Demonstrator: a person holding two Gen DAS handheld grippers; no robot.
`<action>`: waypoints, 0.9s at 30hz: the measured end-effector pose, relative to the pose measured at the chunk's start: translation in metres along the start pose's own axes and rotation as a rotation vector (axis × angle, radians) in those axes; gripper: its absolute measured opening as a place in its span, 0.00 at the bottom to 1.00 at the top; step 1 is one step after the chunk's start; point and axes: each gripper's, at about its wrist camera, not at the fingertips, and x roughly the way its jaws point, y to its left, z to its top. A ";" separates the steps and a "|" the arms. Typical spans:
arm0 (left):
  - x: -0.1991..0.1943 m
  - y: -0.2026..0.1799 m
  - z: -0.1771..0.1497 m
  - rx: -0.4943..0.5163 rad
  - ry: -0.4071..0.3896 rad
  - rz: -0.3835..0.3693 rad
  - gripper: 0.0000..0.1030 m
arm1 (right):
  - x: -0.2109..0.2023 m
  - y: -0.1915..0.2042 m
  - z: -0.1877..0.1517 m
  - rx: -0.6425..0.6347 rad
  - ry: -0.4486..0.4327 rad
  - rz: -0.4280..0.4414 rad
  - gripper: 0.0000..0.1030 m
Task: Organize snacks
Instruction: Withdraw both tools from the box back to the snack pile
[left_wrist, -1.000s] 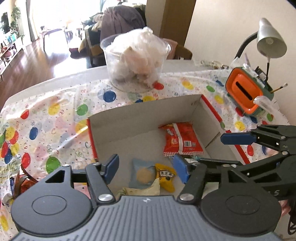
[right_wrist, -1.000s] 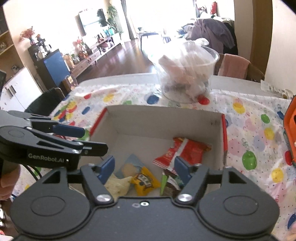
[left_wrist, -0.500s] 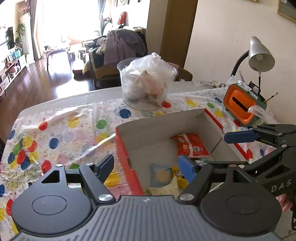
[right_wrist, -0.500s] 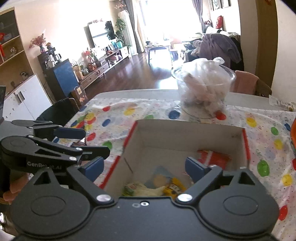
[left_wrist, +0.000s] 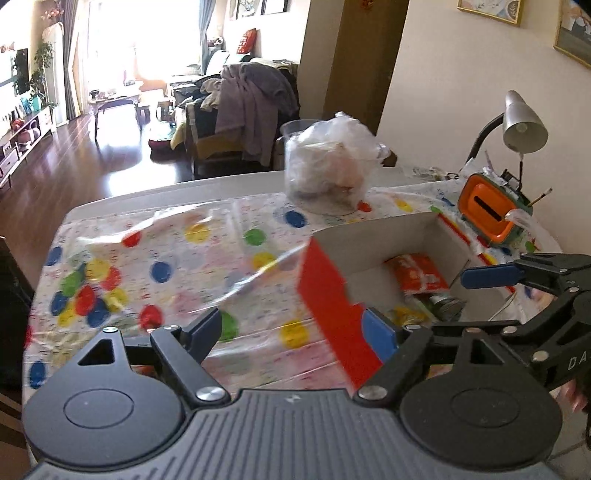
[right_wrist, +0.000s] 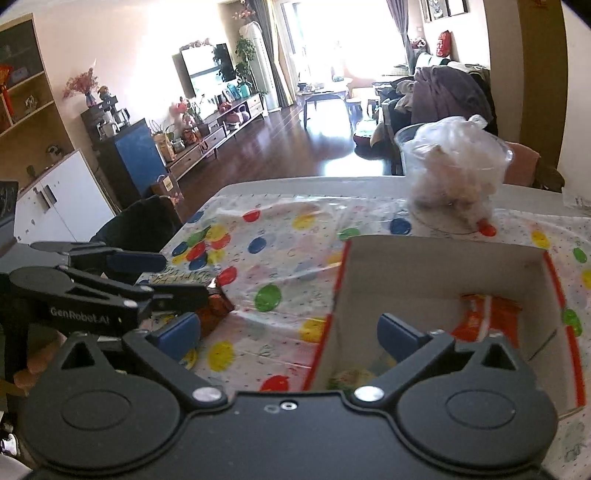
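Observation:
An open cardboard box with red outer sides (left_wrist: 388, 240) (right_wrist: 436, 269) stands on the dotted tablecloth. In it lie a red snack packet (left_wrist: 417, 273) (right_wrist: 487, 317) and other small packets, partly hidden by the box wall and my fingers. My left gripper (left_wrist: 291, 332) is open and empty, above the cloth at the box's left wall. My right gripper (right_wrist: 288, 332) is open and empty, above the box's near left corner. A dark reddish packet (right_wrist: 214, 310) lies on the cloth under the left gripper's fingers in the right wrist view.
A clear plastic tub with a white bag (left_wrist: 328, 173) (right_wrist: 454, 173) stands behind the box. An orange holder (left_wrist: 491, 210) and a desk lamp (left_wrist: 521, 125) are at the right. The table's far edge (left_wrist: 177, 188) borders the living room.
Both grippers have pulled back, risen and shifted left, from over the box's inside to its left wall. Both stay open and empty.

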 end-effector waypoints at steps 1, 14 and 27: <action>-0.003 0.009 -0.002 0.006 0.002 0.001 0.81 | 0.003 0.007 -0.001 -0.001 0.005 -0.006 1.00; -0.010 0.116 -0.024 0.134 0.075 -0.021 0.81 | 0.056 0.083 -0.010 0.019 0.090 -0.037 1.00; 0.043 0.186 -0.039 0.339 0.290 -0.075 0.81 | 0.126 0.149 -0.023 0.005 0.224 -0.058 0.99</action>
